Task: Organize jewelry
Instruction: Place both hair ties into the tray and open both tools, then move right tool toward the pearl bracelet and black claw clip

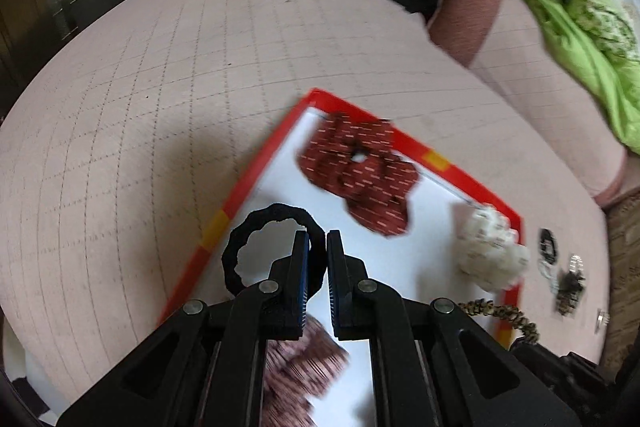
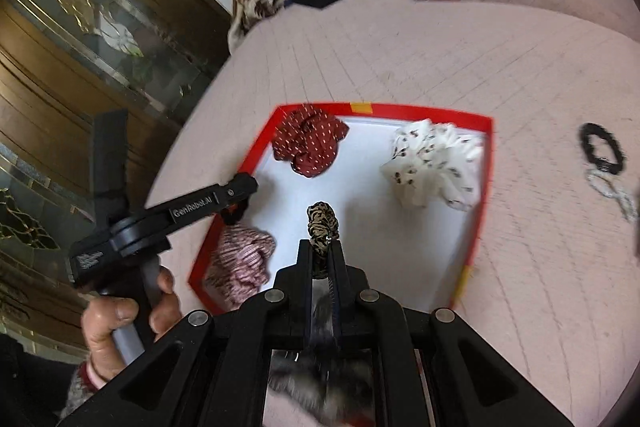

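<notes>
Two grippers work over a red-rimmed tray (image 1: 256, 171) on pink bedding.

Left wrist view: left gripper (image 1: 318, 241) w/ jaws nearly shut, black hair tie (image 1: 240, 247) pinched at the left finger, hanging over the tray's 9 o'clock edge. Red scrunchie (image 1: 356, 175) at 12, white scrunchie (image 1: 490, 251) at 3.

Right wrist view: right gripper (image 2: 320, 247) clamped tight on a leopard scrunchie (image 2: 322, 221), above tray centre. Striped scrunchie (image 2: 240, 263) at 8. Another black tie (image 2: 602, 147) lies outside the tray, at 3.

I see the white floor of the red-rimmed tray (image 2: 486, 147) free at centre; a red scrunchie (image 2: 308, 143) blocks the far left, a white one (image 2: 434, 163) the far right, a striped one (image 2: 244, 263) the near left.
</notes>
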The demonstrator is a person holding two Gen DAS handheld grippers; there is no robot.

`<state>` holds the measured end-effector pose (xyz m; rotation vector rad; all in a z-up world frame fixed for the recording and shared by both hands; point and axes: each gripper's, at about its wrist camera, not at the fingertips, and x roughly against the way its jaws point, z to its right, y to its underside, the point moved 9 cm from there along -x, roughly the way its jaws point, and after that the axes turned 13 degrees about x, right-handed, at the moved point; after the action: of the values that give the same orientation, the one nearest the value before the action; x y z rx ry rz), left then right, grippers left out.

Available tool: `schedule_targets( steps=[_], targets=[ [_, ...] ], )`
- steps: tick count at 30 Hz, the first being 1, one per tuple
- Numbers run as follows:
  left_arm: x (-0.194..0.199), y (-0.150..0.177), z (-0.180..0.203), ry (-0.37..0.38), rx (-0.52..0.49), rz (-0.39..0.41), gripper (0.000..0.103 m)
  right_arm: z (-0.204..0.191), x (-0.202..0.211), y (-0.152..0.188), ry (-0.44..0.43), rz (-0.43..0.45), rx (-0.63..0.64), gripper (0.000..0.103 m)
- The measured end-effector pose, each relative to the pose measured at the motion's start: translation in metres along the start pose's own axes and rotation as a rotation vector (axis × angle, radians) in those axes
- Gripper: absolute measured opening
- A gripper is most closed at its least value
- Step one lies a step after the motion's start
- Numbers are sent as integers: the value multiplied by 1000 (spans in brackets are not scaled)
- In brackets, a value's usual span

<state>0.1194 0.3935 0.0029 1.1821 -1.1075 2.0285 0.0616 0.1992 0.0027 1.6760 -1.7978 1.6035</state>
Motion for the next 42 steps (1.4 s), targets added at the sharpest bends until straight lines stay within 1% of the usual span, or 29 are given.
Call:
schedule_targets(
  steps=[2,4,7,8,9,10,11,12,13,15,17,20,22,24,25,28,31,35,38,42],
  targets=[
    [-11,-4,-5,-25,1,-8,9,4,-17,4,34,-27,12,9],
    [-20,-4,-8,-30,8,-21,9,10,-31,11,70,-56,23,9],
    [-22,-3,-7,-32,3,-15,10,20,-38,18,117,-72,32,12],
    [-21,-2,-6,-32,-1,-14,12,23,-38,20,124,-73,29,23],
    [-18,0,-5,-36,-5,-10,19,23,-38,20,124,-73,26,31],
    [-12,2,-4,-42,-12,-1,30,24,-34,19,128,-66,26,45],
    [-8,2,-2,-43,-16,8,35,24,-29,18,136,-50,30,51],
    [-1,3,-1,-43,-22,27,40,22,-24,16,143,-37,37,52],
    [10,5,2,-49,-32,53,40,20,-17,15,151,-25,53,52],
    [23,10,4,-64,-45,77,40,16,-5,16,163,-14,82,52],
    [44,20,7,-73,-55,101,40,12,12,21,174,5,109,53],
    [81,47,17,-79,-102,147,43,10,38,34,184,29,128,55],
    [100,64,28,-73,-132,176,49,14,58,47,198,48,135,56],
    [119,82,41,-58,-158,206,50,23,77,61,230,60,133,57],
    [130,97,49,-46,-174,221,51,29,89,70,250,68,125,57],
    [149,128,67,-18,-200,234,51,49,119,95,308,88,84,57],
    [161,156,82,3,-210,233,51,68,144,116,336,95,22,57],
    [171,190,94,18,-214,216,51,84,171,138,362,113,-30,57],
    [175,209,104,-1,-250,225,51,91,187,147,377,131,-52,57],
    [181,226,114,-18,-294,233,51,92,200,154,381,151,-67,57]
  ],
)
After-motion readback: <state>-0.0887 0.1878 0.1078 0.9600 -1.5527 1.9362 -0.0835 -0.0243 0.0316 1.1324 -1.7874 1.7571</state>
